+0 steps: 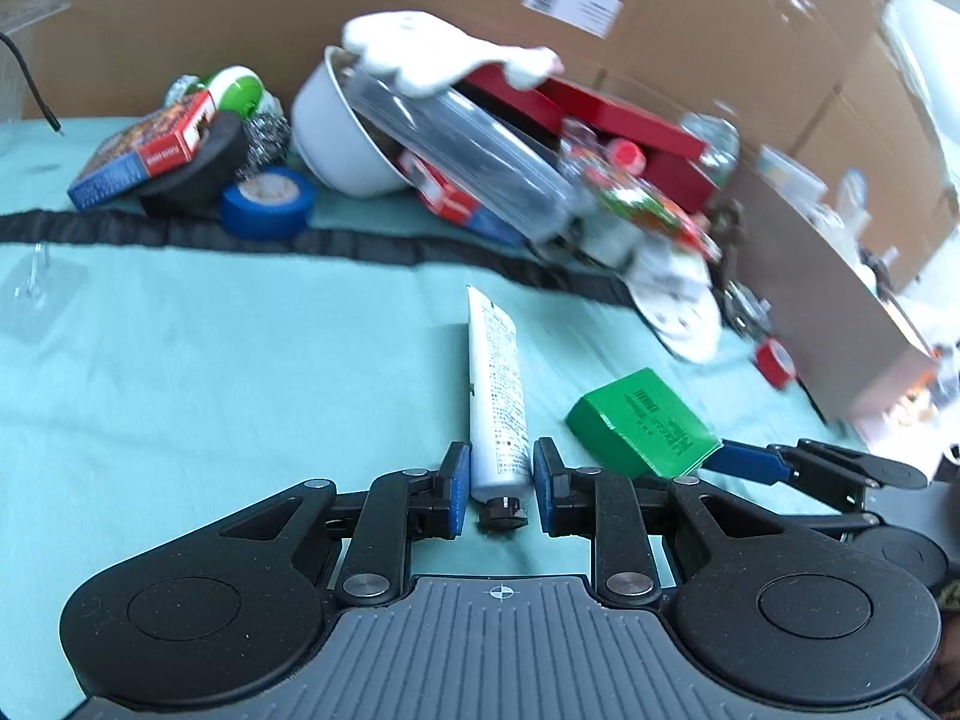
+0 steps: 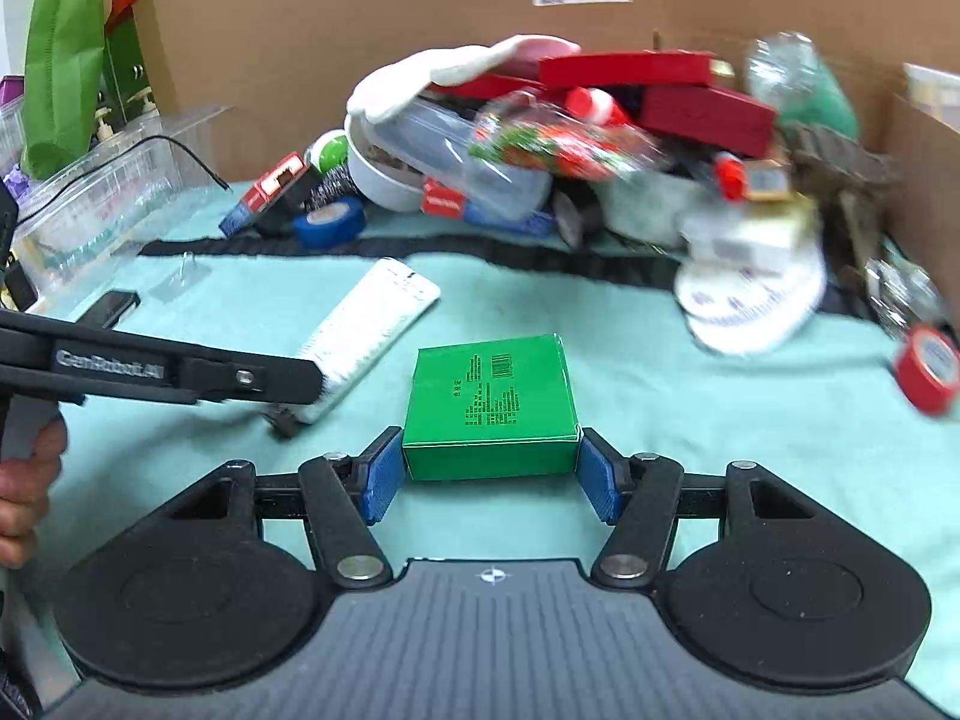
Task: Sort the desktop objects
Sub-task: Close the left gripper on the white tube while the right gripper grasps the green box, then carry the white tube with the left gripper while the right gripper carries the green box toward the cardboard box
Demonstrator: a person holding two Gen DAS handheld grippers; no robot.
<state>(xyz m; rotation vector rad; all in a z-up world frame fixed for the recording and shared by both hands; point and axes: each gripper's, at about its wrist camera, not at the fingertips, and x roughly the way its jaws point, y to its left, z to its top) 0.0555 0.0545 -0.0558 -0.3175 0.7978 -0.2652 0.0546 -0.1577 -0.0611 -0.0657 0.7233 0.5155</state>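
A white tube (image 1: 495,384) with a black cap (image 1: 503,511) lies on the teal cloth, and my left gripper (image 1: 501,480) is shut on its cap end, both blue pads against its sides. In the right wrist view the same tube (image 2: 372,324) runs diagonally, with the left gripper's black finger (image 2: 240,381) across its lower end. Just right of the tube sits a flat green box (image 2: 489,402), and my right gripper (image 2: 492,474) is shut on its near end, pads touching both sides. The left wrist view shows the green box (image 1: 642,420) with a blue finger (image 1: 750,462) of the right gripper beside it.
A jumbled pile stands behind a black strip (image 1: 180,234): a white bowl (image 1: 336,138), red boxes (image 2: 702,102), a clear container, a blue tape roll (image 1: 267,201). A red tape roll (image 2: 927,369) lies right. Cardboard walls (image 2: 360,30) close the back and right. A clear bin (image 2: 96,204) and a person's hand (image 2: 24,480) are left.
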